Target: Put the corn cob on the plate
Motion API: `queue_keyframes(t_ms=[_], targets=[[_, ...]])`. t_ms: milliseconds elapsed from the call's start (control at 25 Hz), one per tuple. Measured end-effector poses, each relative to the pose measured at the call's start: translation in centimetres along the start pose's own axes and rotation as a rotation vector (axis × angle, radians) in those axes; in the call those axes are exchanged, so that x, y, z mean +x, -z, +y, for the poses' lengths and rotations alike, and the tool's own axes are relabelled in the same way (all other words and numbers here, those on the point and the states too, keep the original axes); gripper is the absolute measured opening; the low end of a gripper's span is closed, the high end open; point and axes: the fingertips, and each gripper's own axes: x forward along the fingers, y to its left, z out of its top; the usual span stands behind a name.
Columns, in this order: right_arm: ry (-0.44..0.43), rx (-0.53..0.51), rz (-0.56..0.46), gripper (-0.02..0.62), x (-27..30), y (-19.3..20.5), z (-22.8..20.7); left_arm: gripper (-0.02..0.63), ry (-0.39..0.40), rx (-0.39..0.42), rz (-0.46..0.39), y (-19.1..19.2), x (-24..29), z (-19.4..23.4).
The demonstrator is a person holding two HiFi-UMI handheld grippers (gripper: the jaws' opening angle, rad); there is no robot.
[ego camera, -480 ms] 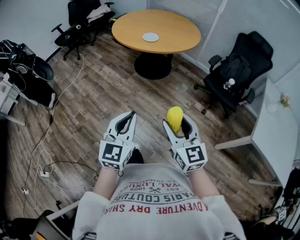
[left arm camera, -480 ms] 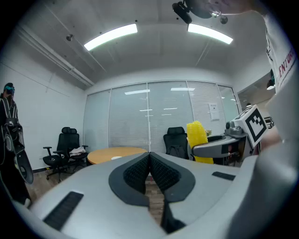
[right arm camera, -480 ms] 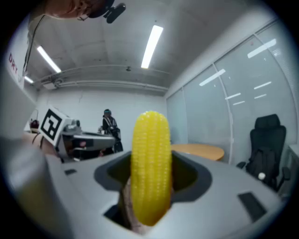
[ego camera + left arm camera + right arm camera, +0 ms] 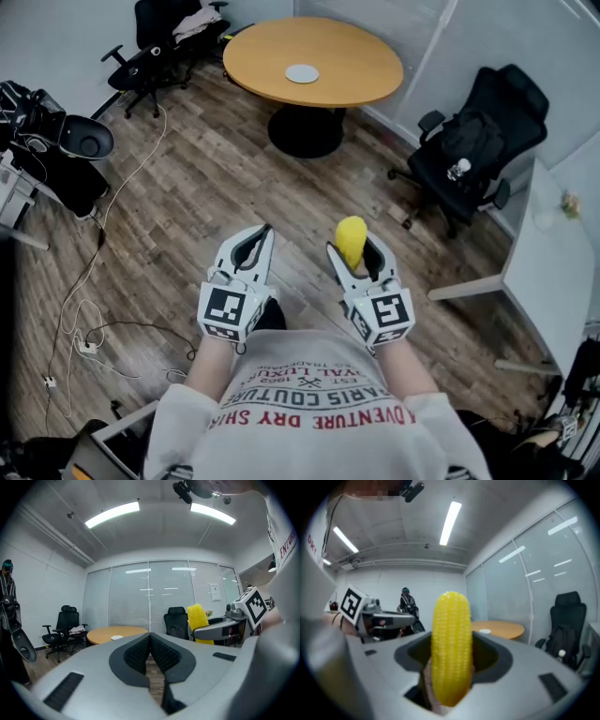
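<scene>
A yellow corn cob (image 4: pixel 450 648) stands upright between the jaws of my right gripper (image 4: pixel 354 249), which is shut on it; in the head view the corn cob (image 4: pixel 351 238) pokes out above the jaws. My left gripper (image 4: pixel 256 240) is beside it, shut with its dark pads (image 4: pixel 151 653) pressed together and nothing between them. Both grippers are held close in front of the person's chest, over the wooden floor. A small white plate (image 4: pixel 302 73) lies on the round wooden table (image 4: pixel 361 67) far ahead. From the left gripper view, the corn cob (image 4: pixel 198 618) shows at the right.
A black office chair (image 4: pixel 473 148) with a bag on it stands at the right, more chairs (image 4: pixel 155 47) at the back left. A cable (image 4: pixel 112 216) runs over the floor at the left. A white desk edge (image 4: pixel 544 262) is at the far right. A person (image 4: pixel 408 603) stands in the distance.
</scene>
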Motion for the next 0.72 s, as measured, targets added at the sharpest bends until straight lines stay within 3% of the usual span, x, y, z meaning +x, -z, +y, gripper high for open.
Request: queue_keyframes(t_ms=[280, 720], targets=[[0.008, 0.079, 0.044, 0.269, 1.3, 1.1, -0.7, 0.034, 0.008, -0.022, 0.018, 0.9, 0.9, 0.8], [0.026, 0.056, 0.04, 0.27, 9.1, -0.5, -1.5, 0.034, 0.032, -0.024, -0.011, 0.0, 5.8, 7.8]])
